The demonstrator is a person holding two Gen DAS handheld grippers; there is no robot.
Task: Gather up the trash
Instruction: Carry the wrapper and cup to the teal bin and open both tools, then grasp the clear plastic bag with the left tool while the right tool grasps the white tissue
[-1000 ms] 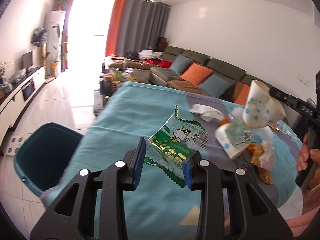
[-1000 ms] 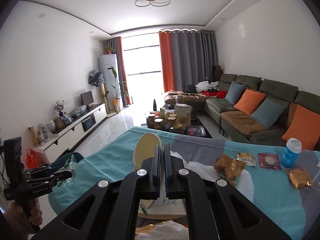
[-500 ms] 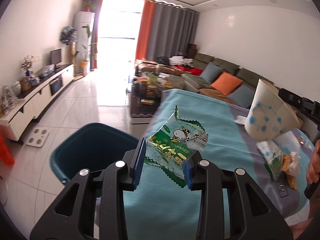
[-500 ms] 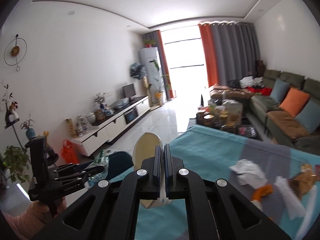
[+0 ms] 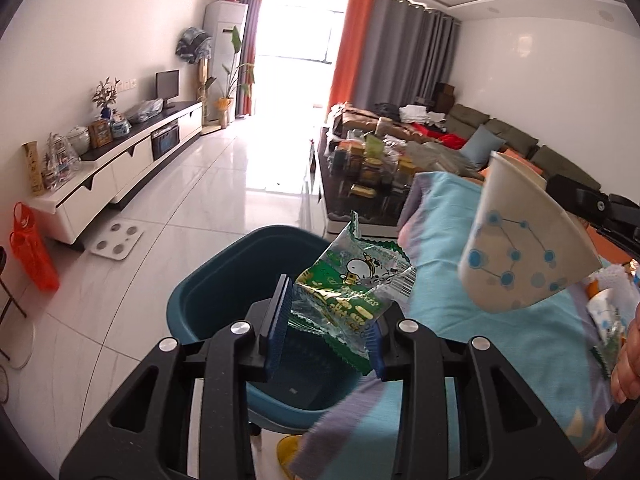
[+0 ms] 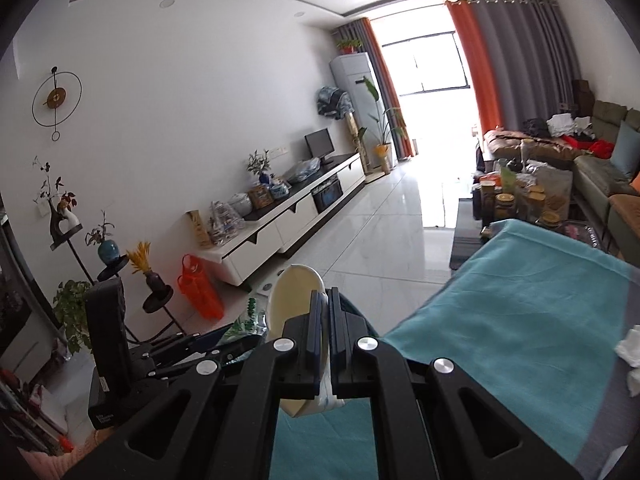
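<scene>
Wrapper [image 5: 348, 292] crinkly, cup [image 5: 520, 256] flattened

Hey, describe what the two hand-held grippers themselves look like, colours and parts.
Both are matte black plastic with triangular cut-outs and silver round bolts. The left hand-held gripper has ribbed blue pads. The right hand-held gripper has dark blue pads and a white label on its side.

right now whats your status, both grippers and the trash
Left gripper clamped on green snack wrapper, above teal bin. Right gripper shut on squashed paper cup, over table edge. Nothing blocking the bin.
</scene>
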